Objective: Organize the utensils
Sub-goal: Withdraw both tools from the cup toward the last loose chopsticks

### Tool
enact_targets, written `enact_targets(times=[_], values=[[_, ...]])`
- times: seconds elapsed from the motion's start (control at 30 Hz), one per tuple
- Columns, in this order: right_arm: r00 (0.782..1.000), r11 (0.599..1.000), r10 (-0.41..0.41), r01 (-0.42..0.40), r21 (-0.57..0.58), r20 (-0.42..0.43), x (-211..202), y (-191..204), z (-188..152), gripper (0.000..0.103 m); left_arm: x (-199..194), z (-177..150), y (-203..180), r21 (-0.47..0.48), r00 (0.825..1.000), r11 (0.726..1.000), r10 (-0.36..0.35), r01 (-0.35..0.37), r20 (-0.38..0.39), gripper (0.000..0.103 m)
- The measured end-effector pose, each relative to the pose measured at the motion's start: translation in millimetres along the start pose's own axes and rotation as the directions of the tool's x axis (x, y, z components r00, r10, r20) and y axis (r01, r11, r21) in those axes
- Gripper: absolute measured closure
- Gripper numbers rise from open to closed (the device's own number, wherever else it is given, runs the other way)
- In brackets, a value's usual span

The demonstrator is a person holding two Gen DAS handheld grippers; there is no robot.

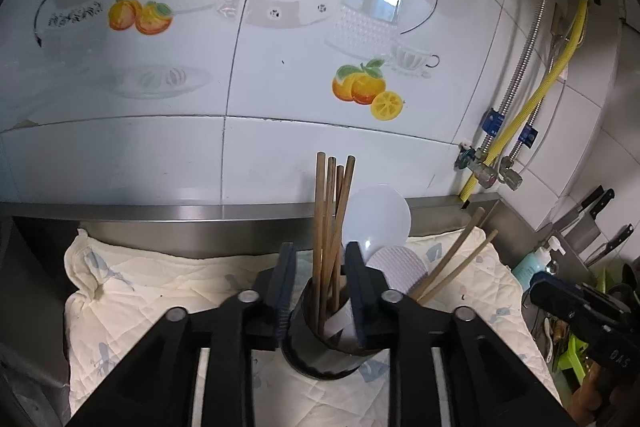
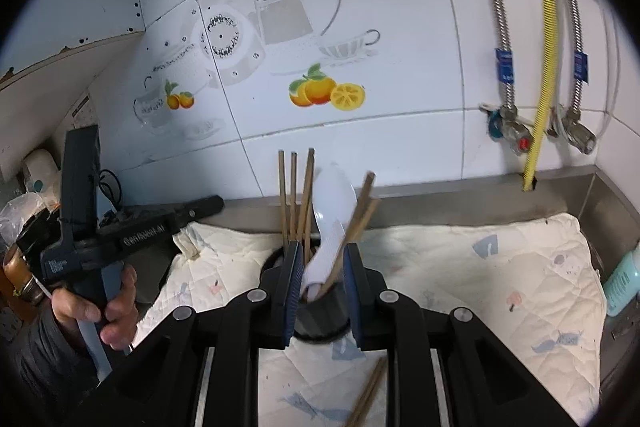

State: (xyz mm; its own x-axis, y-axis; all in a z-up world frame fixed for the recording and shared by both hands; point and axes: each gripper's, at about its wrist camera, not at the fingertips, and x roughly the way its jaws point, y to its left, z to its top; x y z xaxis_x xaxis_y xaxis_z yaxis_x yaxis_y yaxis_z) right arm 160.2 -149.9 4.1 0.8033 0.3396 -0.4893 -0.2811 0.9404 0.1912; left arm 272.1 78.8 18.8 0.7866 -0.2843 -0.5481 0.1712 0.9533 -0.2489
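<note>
Just behind both narrowly parted, empty claws: dark holder point(image 1: 320, 347) of chopsticks point(image 1: 326, 227), quilted mat point(image 2: 480, 267) open rightward.

I can read little here. At nine o'clock in my right wrist view, the body of my left gripper point(image 2: 132, 233) carries pale lettering like "GenRobot.AI", though it is blurred. At four o'clock in my left wrist view, my right gripper point(image 1: 616, 361) shows faint characters, perhaps "DAS". The blue tags point(image 2: 505, 66) on the steel hoses are too small to read.
</note>
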Motion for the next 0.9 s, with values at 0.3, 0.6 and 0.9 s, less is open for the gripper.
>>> enact_targets(times=[0.3, 0.6, 0.9], values=[[0.984, 0.998, -0.037, 0.046, 0.047, -0.173, 19, -29, -52, 0.080, -16, -27, -6, 0.001, 0.999, 1.000, -0.002, 0.002, -0.034, 0.073], [0.940, 0.988, -0.022, 0.071, 0.134, -0.339, 56, -54, -105, 0.085, -10, -67, -1, 0.000, 0.993, 1.000, 0.004, -0.005, -0.121, 0.073], [0.921, 0.982, -0.011, 0.083, 0.168, -0.389, 83, -55, -120, 0.087, 1, -96, -4, 0.018, 0.982, 1.000, -0.002, 0.005, -0.186, 0.073]])
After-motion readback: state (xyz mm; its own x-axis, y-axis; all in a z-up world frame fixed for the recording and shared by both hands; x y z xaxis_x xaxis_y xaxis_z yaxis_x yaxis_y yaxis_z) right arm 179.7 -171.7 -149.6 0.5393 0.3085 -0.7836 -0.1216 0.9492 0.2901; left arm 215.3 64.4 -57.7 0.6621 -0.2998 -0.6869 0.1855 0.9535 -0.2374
